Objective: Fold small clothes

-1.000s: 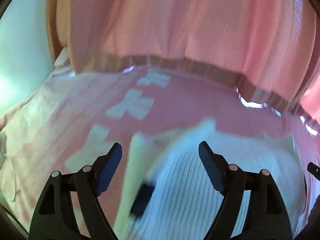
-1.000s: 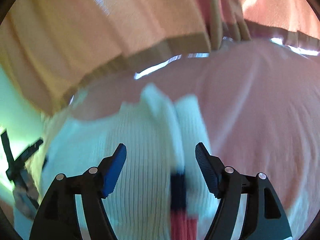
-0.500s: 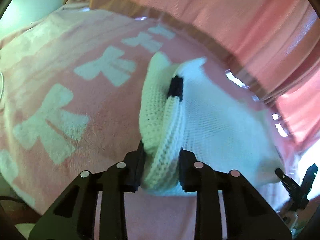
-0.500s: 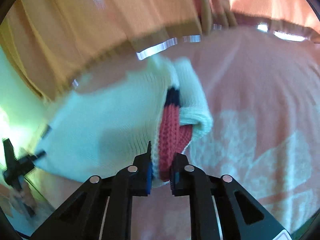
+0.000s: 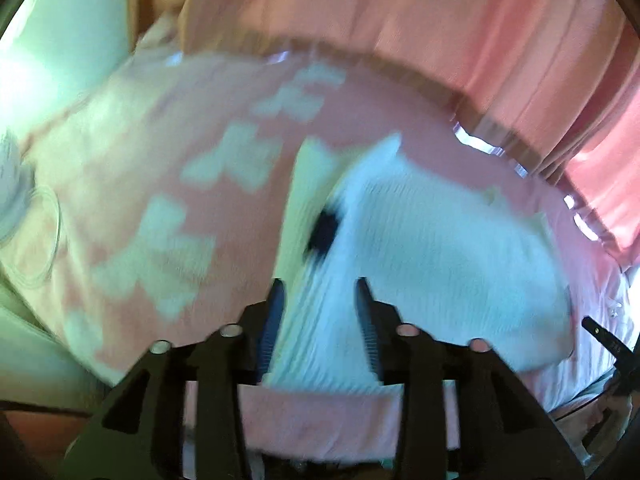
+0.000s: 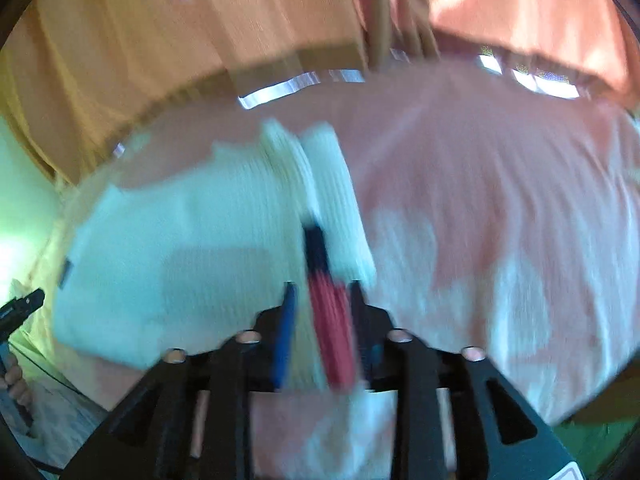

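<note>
A small white knitted sweater lies on a bed covered by a pink blanket with pale cross shapes, in front of pink curtains. The left claw has one side of the sweater between its pads, and the right claw has the opposite side, where a cuff with a red and dark stripe sits in the gap. Taking both sides at once looks meant to carry the two edges together, so the garment doubles over evenly instead of skewing. Both claws point steeply down at the bed, which keeps the fabric low and flat.

Half a second ago both claws were clenched tight on bunched knit. Now the jaws of each are opening: the pads stand wider and the fabric sits loosely between them, no longer squeezed, so I read both as released. A second ago they were spread wide above the sweater. The sweater also looks flatter on the blanket than at the pinch, though blur hides its exact edges.
</note>
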### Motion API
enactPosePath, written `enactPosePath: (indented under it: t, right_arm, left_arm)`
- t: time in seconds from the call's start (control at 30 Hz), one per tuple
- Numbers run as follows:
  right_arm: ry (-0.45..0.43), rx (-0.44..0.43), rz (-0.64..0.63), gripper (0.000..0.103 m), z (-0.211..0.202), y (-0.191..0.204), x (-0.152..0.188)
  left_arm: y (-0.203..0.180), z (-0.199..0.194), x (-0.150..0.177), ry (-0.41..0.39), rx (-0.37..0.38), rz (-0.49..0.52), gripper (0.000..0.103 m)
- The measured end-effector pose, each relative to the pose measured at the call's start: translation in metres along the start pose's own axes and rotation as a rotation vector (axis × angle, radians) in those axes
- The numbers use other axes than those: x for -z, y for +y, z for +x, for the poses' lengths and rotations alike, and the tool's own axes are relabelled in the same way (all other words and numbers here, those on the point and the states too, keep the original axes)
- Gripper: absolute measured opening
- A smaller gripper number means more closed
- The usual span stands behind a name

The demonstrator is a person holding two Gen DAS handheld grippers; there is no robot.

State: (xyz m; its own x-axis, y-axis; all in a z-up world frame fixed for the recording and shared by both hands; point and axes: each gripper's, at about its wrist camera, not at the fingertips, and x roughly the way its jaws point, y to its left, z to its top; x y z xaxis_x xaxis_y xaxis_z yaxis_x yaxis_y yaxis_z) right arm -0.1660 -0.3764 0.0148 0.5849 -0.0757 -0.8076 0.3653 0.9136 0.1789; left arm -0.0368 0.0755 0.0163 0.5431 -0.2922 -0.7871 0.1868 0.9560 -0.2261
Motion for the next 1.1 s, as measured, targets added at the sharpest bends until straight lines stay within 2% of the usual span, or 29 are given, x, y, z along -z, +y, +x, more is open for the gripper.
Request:
enactPosePath:
  t: [0.03,0.07,0.1,0.17,0.23,0.33,0.37,0.4,0.43,0.47,0.53,0.57,0.63,0.67,0.73,0.77,0.8,0.83,0.9,0.93,1.03,1.1]
  right_arm:
    - [-0.033,-0.021,-0.02,0.051,0.004,0.004,-0.017]
    - [-0.045,-0.036,-0.038,0.053,0.011,0.006,-0.028]
    - [-0.049,-0.049,-0.059,0.053,0.021,0.005,-0.037]
    - [-0.05,-0.058,-0.096,0.053,0.047,0.01,-0.058]
    - [-0.022,-0.055,-0.112,0.053,0.074,0.016,-0.073]
    - [0.041,-0.061,-0.115,0.053,0.113,0.02,-0.084]
    - [0.047,-0.058,-0.126,0.053,0.119,0.021,-0.084]
    - [0.051,-0.053,-0.143,0.048,0.127,0.022,-0.084]
    - [0.051,-0.058,-0.152,0.016,0.131,0.023,-0.083]
    - [0.05,-0.077,-0.146,0.009,0.131,0.024,-0.081]
    - [-0.029,-0.123,-0.123,0.009,0.111,0.027,-0.083]
    - [-0.117,-0.169,-0.123,0.009,0.087,0.03,-0.089]
    - [-0.202,-0.184,-0.121,0.009,0.068,0.031,-0.092]
    - [-0.196,-0.153,-0.125,0.009,0.073,0.029,-0.094]
    - [-0.062,-0.045,-0.124,0.009,0.111,0.022,-0.09]
    - [0.04,-0.022,-0.08,0.009,0.137,0.011,-0.083]
    - [0.075,-0.047,-0.028,0.009,0.146,0.004,-0.078]
    - [0.058,-0.066,-0.011,0.009,0.14,0.002,-0.077]
    - [-0.054,-0.098,-0.064,0.009,0.11,0.011,-0.083]
    - [-0.069,-0.091,-0.072,0.009,0.109,0.012,-0.084]
    - [0.08,-0.033,-0.042,0.009,0.145,0.001,-0.075]
    - [0.037,-0.037,-0.031,0.012,0.13,0.003,-0.074]
  left_arm:
    - [-0.007,0.0,-0.012,-0.021,0.015,0.007,0.05]
    - [-0.015,0.003,-0.025,-0.052,0.02,0.016,0.056]
    - [-0.026,0.014,-0.04,-0.078,0.018,0.044,0.059]
    - [-0.039,0.044,-0.062,-0.082,-0.006,0.086,0.075]
    - [-0.043,0.073,-0.077,-0.061,-0.023,0.094,0.075]
    - [-0.034,0.119,-0.089,-0.003,-0.032,0.028,0.075]
    - [-0.028,0.134,-0.091,0.013,-0.026,-0.001,0.07]
    - [-0.026,0.139,-0.091,0.019,-0.024,-0.013,0.06]
    - [-0.026,0.145,-0.092,0.039,-0.005,-0.019,0.023]
    - [-0.027,0.149,-0.094,0.071,0.026,-0.021,0.006]
    - [-0.032,0.136,-0.096,0.012,0.042,-0.02,0.006]
    - [-0.037,0.123,-0.1,-0.038,0.044,0.008,0.006]
    - [-0.04,0.108,-0.105,-0.086,0.042,0.018,0.006]
    - [-0.036,0.111,-0.107,-0.076,0.016,0.015,0.006]
    - [-0.026,0.132,-0.106,-0.014,-0.046,-0.003,0.006]
    - [-0.017,0.147,-0.102,0.039,-0.045,-0.042,0.006]
    - [-0.013,0.153,-0.099,0.063,-0.04,-0.07,0.006]
    - [-0.012,0.152,-0.098,0.061,-0.036,-0.076,0.006]
    - [-0.016,0.146,-0.099,0.041,-0.052,-0.047,0.006]
    - [-0.016,0.146,-0.098,0.038,-0.066,-0.033,0.006]
    - [-0.011,0.155,-0.096,0.064,-0.082,-0.045,0.006]
    - [-0.016,0.144,-0.096,0.043,-0.08,-0.033,0.007]
